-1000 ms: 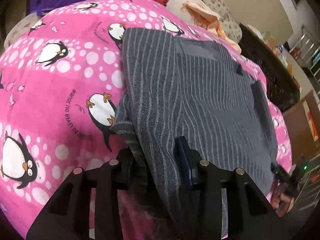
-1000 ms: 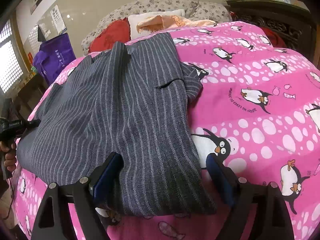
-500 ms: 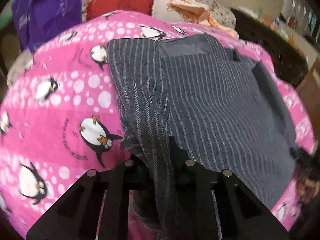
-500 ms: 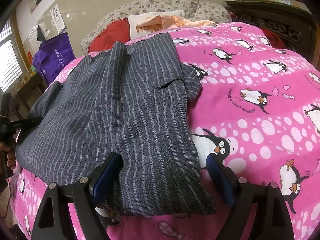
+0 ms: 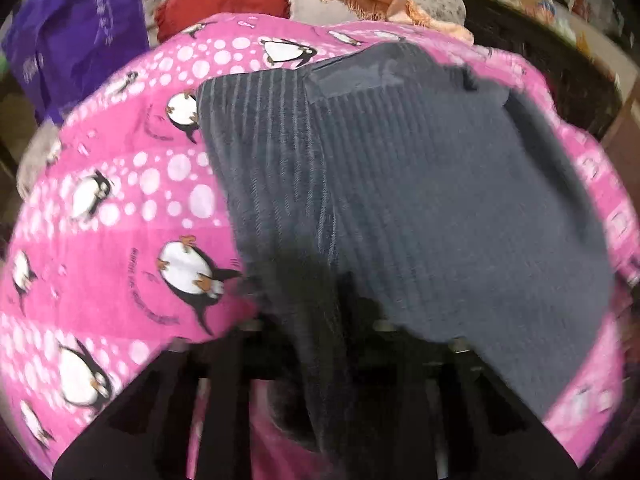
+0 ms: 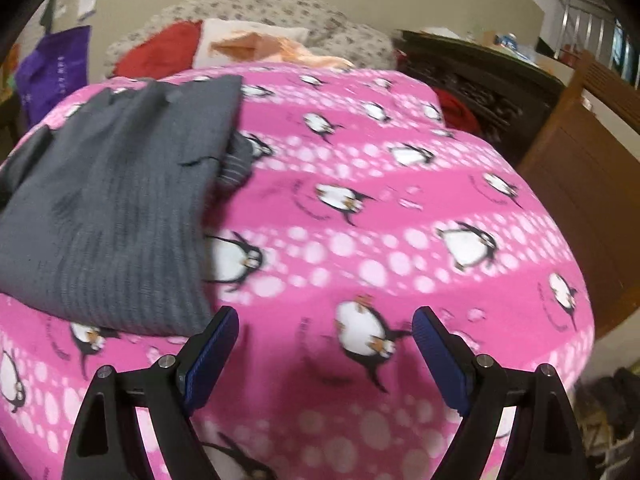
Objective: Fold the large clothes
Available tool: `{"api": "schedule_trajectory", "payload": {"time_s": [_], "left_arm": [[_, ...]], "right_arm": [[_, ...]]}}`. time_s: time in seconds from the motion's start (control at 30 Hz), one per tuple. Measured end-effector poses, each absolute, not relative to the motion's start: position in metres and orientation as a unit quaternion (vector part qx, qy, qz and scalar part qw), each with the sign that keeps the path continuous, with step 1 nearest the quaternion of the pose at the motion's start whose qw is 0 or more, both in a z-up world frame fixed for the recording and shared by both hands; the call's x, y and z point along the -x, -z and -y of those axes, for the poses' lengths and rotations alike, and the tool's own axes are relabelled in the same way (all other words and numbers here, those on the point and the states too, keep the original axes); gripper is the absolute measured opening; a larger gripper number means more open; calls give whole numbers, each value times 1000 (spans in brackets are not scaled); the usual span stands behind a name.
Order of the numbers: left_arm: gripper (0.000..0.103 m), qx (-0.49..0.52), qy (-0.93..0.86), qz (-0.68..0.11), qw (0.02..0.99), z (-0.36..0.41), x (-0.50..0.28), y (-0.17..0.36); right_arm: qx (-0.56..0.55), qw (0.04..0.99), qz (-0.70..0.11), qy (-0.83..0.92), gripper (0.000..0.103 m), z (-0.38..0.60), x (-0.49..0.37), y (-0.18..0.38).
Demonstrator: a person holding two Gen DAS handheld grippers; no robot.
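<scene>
garment: grey striped garment [image 5: 420, 200] lies flat on pink penguin blanket [image 6: 400, 240], toward blanket's left side in right view
left gripper [image 5: 320, 320]: clamped on garment's near edge, fabric bunched between fingers
right gripper [image 6: 324, 336]: spread wide, holding nothing, over blanket just right of garment's corner
behind blanket: red pillow [image 6: 160, 52], purple bag [image 6: 52, 72]

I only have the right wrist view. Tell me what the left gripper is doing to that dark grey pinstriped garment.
Observer: The left gripper is shut on the dark grey pinstriped garment, at its near edge.
Operator: Describe the cloth there.
Observer: It bunches into a thick fold running down between the jaws.
Operator: Report the garment's far end.
Observer: A plain, unstriped rectangular patch sits there, beside the pink penguin-print blanket.
</scene>
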State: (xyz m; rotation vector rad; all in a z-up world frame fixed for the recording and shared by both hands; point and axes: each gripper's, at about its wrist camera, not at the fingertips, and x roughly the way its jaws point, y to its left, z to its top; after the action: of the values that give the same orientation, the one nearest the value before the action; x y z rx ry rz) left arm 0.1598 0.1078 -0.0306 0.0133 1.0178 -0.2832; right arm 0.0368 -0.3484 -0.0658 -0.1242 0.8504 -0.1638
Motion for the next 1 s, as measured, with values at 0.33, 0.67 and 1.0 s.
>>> {"api": "schedule_trajectory", "payload": {"time_s": [0.33,0.67,1.0], "left_arm": [[10,161,244,-494,819,-55,-158,-59],[8,163,220,-517,811,103,-224,-66],[11,165,121,-555,806,175,-236,21]], "right_arm": [[-18,916,-389,92,86,375,-23,54],[-52,919,-384,69,86,394,25,57],[-89,910,-397,80,86,432,55,73]]}}
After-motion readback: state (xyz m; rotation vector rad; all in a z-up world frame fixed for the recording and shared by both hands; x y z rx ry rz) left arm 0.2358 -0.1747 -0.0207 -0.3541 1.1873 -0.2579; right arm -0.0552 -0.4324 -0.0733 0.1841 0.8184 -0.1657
